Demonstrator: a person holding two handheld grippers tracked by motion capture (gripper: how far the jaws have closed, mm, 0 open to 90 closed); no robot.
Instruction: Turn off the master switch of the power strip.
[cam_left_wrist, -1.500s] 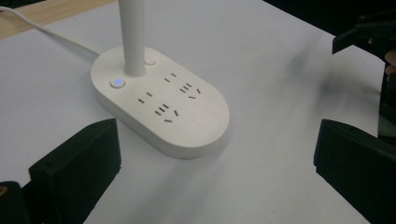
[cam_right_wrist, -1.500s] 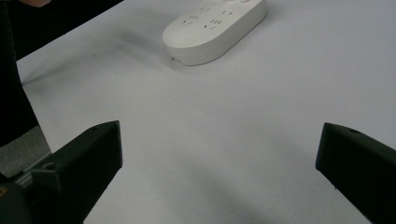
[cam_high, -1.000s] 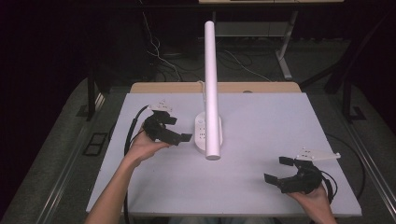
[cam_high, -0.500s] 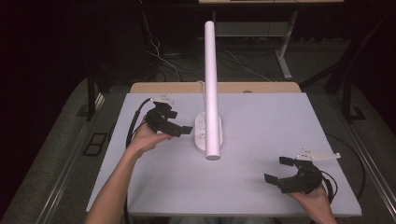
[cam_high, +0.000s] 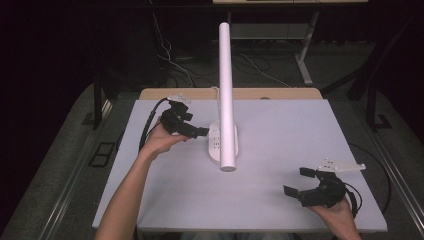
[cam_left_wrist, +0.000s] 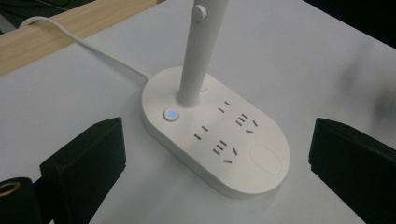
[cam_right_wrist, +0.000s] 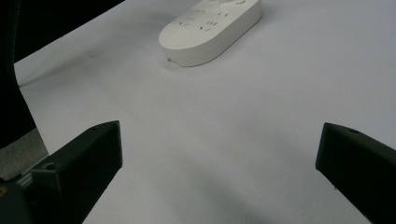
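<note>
White plastic formed the lamp base (cam_left_wrist: 215, 140), an oval socket block with a lit blue button (cam_left_wrist: 171, 114), seen at the middle of the table (cam_high: 280, 130). The left gripper (cam_high: 200, 132), jaws spread, had been brought closer than a second before, just beside the base. The right gripper (cam_high: 300, 182), jaws spread, had stayed near the table's front right corner.

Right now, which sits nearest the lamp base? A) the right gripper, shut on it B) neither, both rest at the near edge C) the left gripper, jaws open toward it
C: the left gripper is beside the lamp base, jaws spread; the right gripper is open, far off.
</note>
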